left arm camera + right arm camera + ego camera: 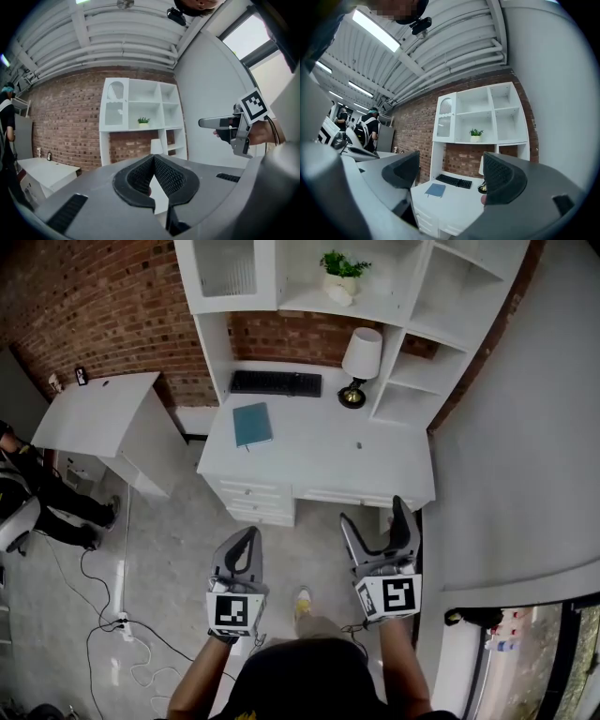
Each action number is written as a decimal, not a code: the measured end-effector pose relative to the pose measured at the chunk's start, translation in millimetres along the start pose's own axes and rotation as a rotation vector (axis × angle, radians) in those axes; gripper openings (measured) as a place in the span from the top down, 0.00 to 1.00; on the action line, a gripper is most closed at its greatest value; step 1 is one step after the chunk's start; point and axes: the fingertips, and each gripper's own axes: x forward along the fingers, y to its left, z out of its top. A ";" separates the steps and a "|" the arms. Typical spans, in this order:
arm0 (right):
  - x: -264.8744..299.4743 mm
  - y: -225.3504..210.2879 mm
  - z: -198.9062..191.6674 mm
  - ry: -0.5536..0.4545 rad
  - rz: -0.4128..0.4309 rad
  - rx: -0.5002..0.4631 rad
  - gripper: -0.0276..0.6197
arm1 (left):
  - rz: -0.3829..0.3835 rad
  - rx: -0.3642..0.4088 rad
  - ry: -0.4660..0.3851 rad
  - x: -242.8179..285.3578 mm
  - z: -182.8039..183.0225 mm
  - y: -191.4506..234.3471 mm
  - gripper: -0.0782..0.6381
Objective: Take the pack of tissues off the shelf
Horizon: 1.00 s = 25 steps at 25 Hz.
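The left gripper (153,160) has its fingers (136,180) closed tip to tip with nothing between them. The right gripper (451,169) holds its fingers (501,176) wide apart, framing only the room beyond. Both are held level over grey floor (173,549), side by side and well apart. At 12 o'clock from them stands a white tabletop (319,460), its near edge fronted by drawers (258,498). On it lie a blue notebook (251,424) toward 11 o'clock, a black keyboard (277,382) at the back against the brick wall (103,306), and a lamp (360,360) with a white shade toward 1 o'clock. Above rises a white shelf unit (412,296) holding a potted plant (339,274), with a frosted door (228,266) at its left. The pack of tissues cannot be picked out on those shelves from here. A plain white wall (525,446) runs close at 3 o'clock of the right gripper. Toward 9 and 10 o'clock the floor opens out, past loose cables (103,624), to a second white table (94,413) and a person (42,498) at the edge.
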 end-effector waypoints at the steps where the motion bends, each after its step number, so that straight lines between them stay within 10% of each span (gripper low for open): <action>1: 12.2 -8.7 0.4 -0.004 0.002 0.003 0.37 | -0.011 -0.006 -0.007 18.1 8.8 -0.4 0.87; 25: 161.3 -100.1 -25.5 -0.036 0.027 0.037 0.37 | -0.043 0.013 -0.039 204.6 48.6 36.6 0.87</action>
